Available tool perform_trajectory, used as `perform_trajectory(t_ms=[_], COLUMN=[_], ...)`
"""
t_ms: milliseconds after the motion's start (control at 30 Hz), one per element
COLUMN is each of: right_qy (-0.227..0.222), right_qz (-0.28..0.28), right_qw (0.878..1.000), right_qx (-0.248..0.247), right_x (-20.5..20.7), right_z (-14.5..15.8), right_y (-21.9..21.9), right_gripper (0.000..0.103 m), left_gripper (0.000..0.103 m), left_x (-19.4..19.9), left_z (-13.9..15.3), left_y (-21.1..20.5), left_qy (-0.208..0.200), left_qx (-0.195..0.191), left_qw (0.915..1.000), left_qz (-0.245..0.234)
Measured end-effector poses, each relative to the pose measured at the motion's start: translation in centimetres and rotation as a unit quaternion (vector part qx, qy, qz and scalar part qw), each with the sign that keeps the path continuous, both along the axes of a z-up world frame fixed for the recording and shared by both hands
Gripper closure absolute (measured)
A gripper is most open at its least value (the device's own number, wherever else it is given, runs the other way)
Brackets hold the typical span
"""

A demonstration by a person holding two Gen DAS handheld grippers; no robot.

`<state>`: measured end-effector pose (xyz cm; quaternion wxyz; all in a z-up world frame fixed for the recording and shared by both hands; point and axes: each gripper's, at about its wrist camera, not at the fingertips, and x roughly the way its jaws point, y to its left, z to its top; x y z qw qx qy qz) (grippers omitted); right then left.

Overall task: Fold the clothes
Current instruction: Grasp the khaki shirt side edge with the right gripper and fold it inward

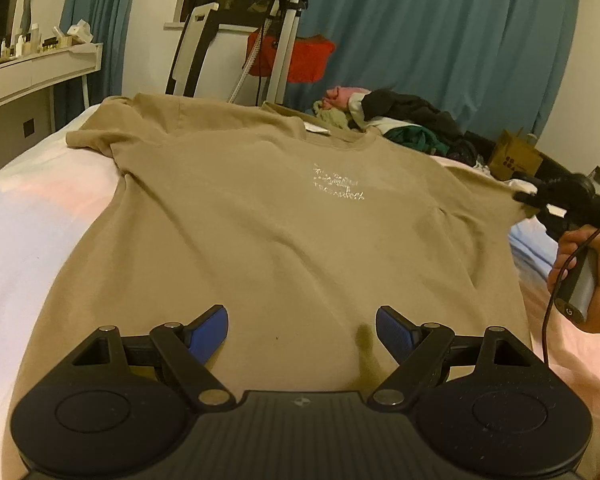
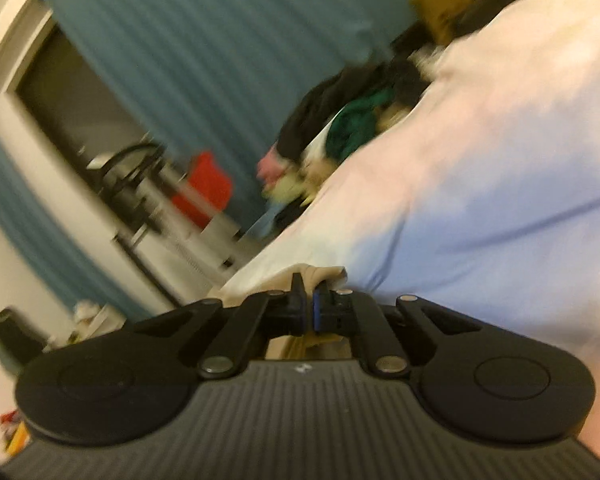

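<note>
Bedsheet (image 1: 28,216) has the tan T-shirt (image 1: 260,232) spread flat, right gripper (image 2: 307,312) pinching its sleeve, probably to fold inward, left gripper (image 1: 302,330) spread wide over the hem.

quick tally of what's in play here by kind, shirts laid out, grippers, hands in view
tan t-shirt laid flat on the bed: 1
grippers: 2, the left gripper open over the hem, the right gripper shut on the sleeve
hand in view: 1
total: 4

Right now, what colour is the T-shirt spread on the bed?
Tan, with white lettering on the chest; the T-shirt shows best in the left wrist view.
</note>
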<state>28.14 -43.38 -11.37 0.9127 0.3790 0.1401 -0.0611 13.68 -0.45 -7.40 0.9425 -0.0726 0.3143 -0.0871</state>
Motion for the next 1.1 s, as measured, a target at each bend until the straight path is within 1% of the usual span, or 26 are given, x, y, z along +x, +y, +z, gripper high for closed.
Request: perform_trajectory(t_ms=[67, 167, 267, 367, 400, 433, 467, 500, 533, 600, 667, 733, 800, 833, 900, 933, 1000, 1067, 1100], right_qy=[0.019, 0.052, 0.059, 0.054, 0.058, 0.065, 0.072, 0.075, 0.070, 0.073, 0.088, 0.099, 0.128, 0.152, 0.210, 0.236, 0.278, 0.295, 0.299], right_qz=[-0.012, -0.022, -0.024, -0.022, -0.022, -0.020, -0.019, -0.015, -0.007, 0.012, 0.028, 0.062, 0.112, 0.138, 0.195, 0.209, 0.217, 0.225, 0.227], right_qw=[1.000, 0.998, 0.998, 0.998, 0.998, 0.998, 0.997, 0.997, 0.997, 0.997, 0.996, 0.993, 0.985, 0.979, 0.958, 0.948, 0.935, 0.928, 0.927], right_qx=[-0.013, -0.010, -0.009, -0.003, -0.004, -0.007, -0.010, -0.011, -0.009, -0.010, 0.000, 0.008, 0.004, 0.008, 0.027, 0.036, 0.040, 0.029, 0.022], right_x=[0.0, 0.1, 0.2, -0.4, -0.7, -1.1, -1.7, -2.4, -3.5, -5.3, -7.2, -9.6, -12.6, -13.7, -15.6, -16.1, -16.7, -16.8, -16.9], right_z=[-0.5, -2.3, -2.8, -2.2, -1.9, -1.6, -1.3, -1.0, -0.6, 0.4, 1.5, 2.1, 2.2, 1.8, 0.6, 0.1, -0.7, -1.0, -1.0], right_y=[-1.1, -2.0, -1.9, -1.5, -1.4, -1.1, -0.7, -0.4, 0.0, 0.6, 1.4, 2.8, 4.9, 6.0, 8.3, 9.2, 10.8, 12.2, 12.7], right_gripper=[0.097, 0.097, 0.096, 0.093, 0.089, 0.075, 0.065, 0.042, 0.030, 0.029, 0.029, 0.029, 0.029, 0.029, 0.029, 0.029, 0.030, 0.029, 0.029], left_gripper=[0.020, 0.020, 0.020, 0.020, 0.020, 0.020, 0.020, 0.020, 0.020, 0.020, 0.020, 0.020, 0.020, 0.020, 0.020, 0.020, 0.020, 0.020, 0.020], left_x=[-0.3, -0.6, -0.7, -0.7, -0.7, -0.7, -0.8, -0.9, -1.1, -1.5, -1.9, -2.3, -2.7, -2.9, -3.3, -3.5, -4.0, -4.5, -4.8], left_z=[0.2, 0.4, 0.2, 0.0, 0.0, 0.0, -0.1, 0.0, 0.2, 0.5, 0.9, 1.3, 1.6, 1.8, 2.3, 2.5, 2.9, 3.2, 3.4], left_y=[-0.1, -0.4, -0.7, -1.1, -1.3, -1.3, -1.4, -1.4, -1.2, -0.9, -0.5, -0.2, 0.2, 0.3, 0.9, 1.2, 2.0, 2.6, 2.9], left_qy=[-0.004, -0.009, -0.010, -0.014, -0.016, -0.017, -0.017, -0.018, -0.017, -0.015, -0.012, -0.010, -0.008, -0.007, -0.005, -0.004, -0.002, -0.002, -0.002], left_qx=[0.002, 0.010, 0.018, 0.028, 0.032, 0.036, 0.039, 0.041, 0.039, 0.036, 0.032, 0.029, 0.025, 0.024, 0.013, 0.006, -0.008, -0.018, -0.023], left_qw=[1.0000, 0.9999, 0.9997, 0.9993, 0.9991, 0.9990, 0.9988, 0.9987, 0.9988, 0.9990, 0.9992, 0.9994, 0.9995, 0.9996, 0.9998, 0.9999, 1.0000, 0.9998, 0.9997], left_qz=[-0.003, -0.008, -0.014, -0.019, -0.021, -0.022, -0.023, -0.023, -0.022, -0.021, -0.019, -0.018, -0.016, -0.015, -0.011, -0.009, -0.006, -0.003, 0.000])
